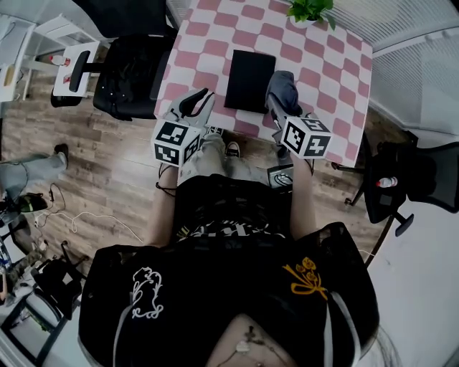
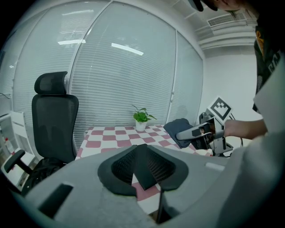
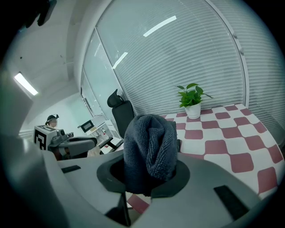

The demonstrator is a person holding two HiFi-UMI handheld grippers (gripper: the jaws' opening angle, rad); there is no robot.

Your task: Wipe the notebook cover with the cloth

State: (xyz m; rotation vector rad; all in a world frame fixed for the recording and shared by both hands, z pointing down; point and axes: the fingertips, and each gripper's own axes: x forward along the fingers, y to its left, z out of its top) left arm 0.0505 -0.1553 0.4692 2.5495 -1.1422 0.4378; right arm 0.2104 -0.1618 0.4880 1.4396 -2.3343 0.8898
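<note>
A black notebook (image 1: 249, 80) lies flat on the red-and-white checkered table (image 1: 323, 64), near its front edge. My right gripper (image 1: 281, 99) is shut on a grey-blue cloth (image 1: 282, 86) and hangs just right of the notebook. In the right gripper view the bunched cloth (image 3: 149, 142) stands up between the jaws of the right gripper (image 3: 149, 171) and hides most of the notebook. My left gripper (image 1: 197, 105) hovers at the table's front edge, left of the notebook. In its own view the left gripper (image 2: 143, 156) has its pads together with nothing between them.
A potted plant (image 1: 310, 11) stands at the table's far edge. A black office chair (image 1: 133, 72) sits against the table's left side, and another chair (image 1: 409, 183) is to the right. A white shelf (image 1: 61, 50) and floor cables (image 1: 79, 215) lie to the left.
</note>
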